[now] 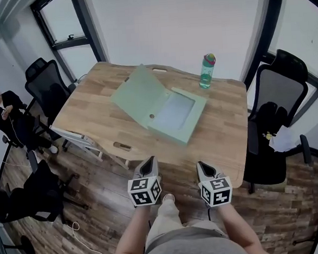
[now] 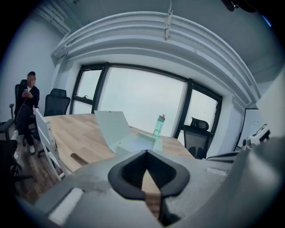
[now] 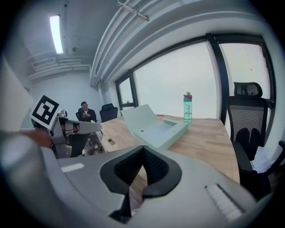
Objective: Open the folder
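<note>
Pale green box folder [image 1: 160,108] is seen mid-way across the wooden counter [image 1: 92,104], lid already propped up, so the job's judged pretty much done; left gripper [image 1: 148,163] and right gripper [image 1: 205,168] are held well short of it, fingers clenched on nothing.

Grey top [image 1: 192,250], beige trousers [image 1: 164,222] at six o'clock; left gripper [image 1: 147,163] and right gripper [image 1: 204,167], grey with black pads, each bearing a black-and-white marker cube [image 1: 145,191].

Left tongs [image 1: 148,162] shut, empty; right tongs [image 1: 204,168] shut, empty; side by side, apart, pointing forward-down.
</note>
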Motion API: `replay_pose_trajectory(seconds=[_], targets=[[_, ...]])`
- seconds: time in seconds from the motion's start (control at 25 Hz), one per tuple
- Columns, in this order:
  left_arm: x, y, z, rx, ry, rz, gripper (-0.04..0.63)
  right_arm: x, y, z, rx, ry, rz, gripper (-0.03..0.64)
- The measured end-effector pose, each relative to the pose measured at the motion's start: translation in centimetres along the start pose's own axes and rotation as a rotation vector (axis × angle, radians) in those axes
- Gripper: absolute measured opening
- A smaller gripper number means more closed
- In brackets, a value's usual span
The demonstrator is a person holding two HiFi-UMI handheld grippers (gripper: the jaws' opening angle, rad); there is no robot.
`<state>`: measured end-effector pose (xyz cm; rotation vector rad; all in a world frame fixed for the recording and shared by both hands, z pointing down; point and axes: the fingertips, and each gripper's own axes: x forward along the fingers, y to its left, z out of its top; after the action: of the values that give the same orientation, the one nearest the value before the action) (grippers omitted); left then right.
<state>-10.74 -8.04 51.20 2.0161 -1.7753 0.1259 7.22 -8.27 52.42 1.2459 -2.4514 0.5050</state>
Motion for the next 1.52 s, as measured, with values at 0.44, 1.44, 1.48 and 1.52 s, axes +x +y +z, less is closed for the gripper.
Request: replay_pose_trajectory(seconds=[0.44,1.44,1.48,1.52], targets=[[-8.6,-4.5,-4.6,-0.059,0.007,-0.014,0.005,-7.6,3.3,-2.5,-0.005,-0.040,0.050,0.003],[-12.6,-5.9,-5.2,-0.060,-0.028,-0.048,0.005,-11.0,6.4,-2.8,-0.028,-0.105,0.093,0.000],[-12.6,-5.9,-5.2,-0.058,-0.028,-0.049,0.005,-11.0,6.4,-2.9,-0.026,-0.105,0.094,0.000],[-12.6,-5.9,-5.2,-0.056,-0.027,-0.050,0.005,-11.0,6.4,-2.9,-0.025,-0.105,0.094,0.000]])
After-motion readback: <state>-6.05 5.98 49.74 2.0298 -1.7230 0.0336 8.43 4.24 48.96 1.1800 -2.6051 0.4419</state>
